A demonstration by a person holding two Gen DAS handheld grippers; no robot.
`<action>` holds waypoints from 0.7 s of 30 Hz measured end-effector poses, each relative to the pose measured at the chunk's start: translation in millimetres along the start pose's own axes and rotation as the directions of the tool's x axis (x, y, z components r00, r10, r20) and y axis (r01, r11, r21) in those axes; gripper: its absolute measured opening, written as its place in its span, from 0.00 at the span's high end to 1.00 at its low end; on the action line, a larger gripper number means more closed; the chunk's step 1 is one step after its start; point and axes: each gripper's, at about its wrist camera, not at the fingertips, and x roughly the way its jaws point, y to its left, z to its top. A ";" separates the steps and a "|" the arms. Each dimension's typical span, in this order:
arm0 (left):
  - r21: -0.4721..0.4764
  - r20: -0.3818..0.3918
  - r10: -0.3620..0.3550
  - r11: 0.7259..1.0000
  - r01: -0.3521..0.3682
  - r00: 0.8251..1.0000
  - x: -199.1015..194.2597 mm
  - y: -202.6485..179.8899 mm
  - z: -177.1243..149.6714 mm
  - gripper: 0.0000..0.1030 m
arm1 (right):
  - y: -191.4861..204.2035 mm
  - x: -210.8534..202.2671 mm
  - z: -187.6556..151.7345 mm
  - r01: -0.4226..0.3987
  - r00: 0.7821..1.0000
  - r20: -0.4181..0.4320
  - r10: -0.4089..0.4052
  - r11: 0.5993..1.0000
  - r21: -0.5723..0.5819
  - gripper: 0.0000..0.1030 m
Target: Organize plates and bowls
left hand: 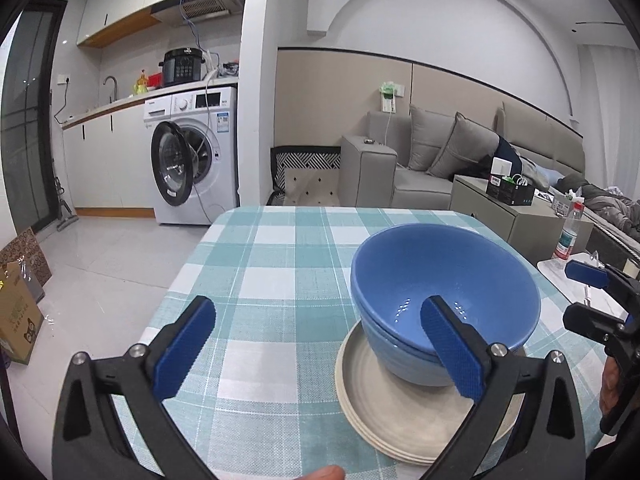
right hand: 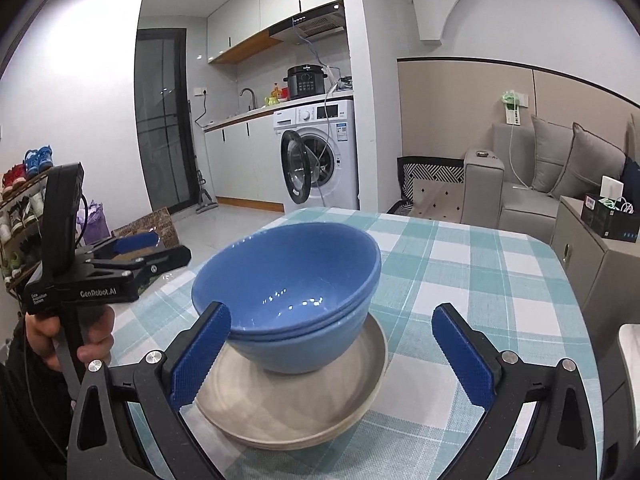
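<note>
A stack of blue bowls [left hand: 440, 280] [right hand: 288, 276] stands on a stack of beige plates [left hand: 372, 384] [right hand: 304, 404] on the checked tablecloth. My left gripper [left hand: 320, 344] is open and empty over the cloth, just left of the stack. Its right finger [left hand: 452, 348] overlaps the bowls in this view. In the right wrist view a hand [right hand: 92, 332] holds the left gripper [right hand: 160, 251] clear of the bowls. My right gripper [right hand: 334, 356] is open, short of the stack, with the bowls showing between its fingers. It also appears at the right edge as the right gripper [left hand: 582, 296], apart from the bowls.
The table [left hand: 260, 264] carries a teal and white cloth and ends close beyond the stack. To its right stand a low cabinet [left hand: 500, 208], a water bottle [left hand: 568, 236] and a grey sofa [left hand: 424, 168]. A washing machine [left hand: 192, 160] and cardboard boxes [left hand: 20, 312] lie left.
</note>
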 end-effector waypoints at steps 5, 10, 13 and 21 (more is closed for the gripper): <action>0.019 0.022 -0.012 1.000 0.012 1.000 -0.6 -0.7 -12.4 0.00 | -3.7 0.0 -16.3 -0.005 1.000 0.017 0.005 1.000 -0.001 0.01; 0.057 0.032 -0.016 0.998 0.014 0.999 -1.5 -7.3 -20.2 0.00 | -2.1 -0.3 -27.6 -0.013 0.999 0.036 0.013 1.000 -0.019 0.01; 0.055 0.048 -0.022 0.998 0.019 0.999 -2.6 -7.7 -22.7 0.00 | 1.0 0.9 -32.4 -0.031 0.999 0.033 0.032 0.999 -0.026 0.01; 0.059 0.046 -0.046 0.997 0.044 0.998 -5.4 -6.1 -32.4 0.00 | 7.3 4.4 -41.0 -0.054 0.998 0.035 0.055 0.998 -0.039 0.01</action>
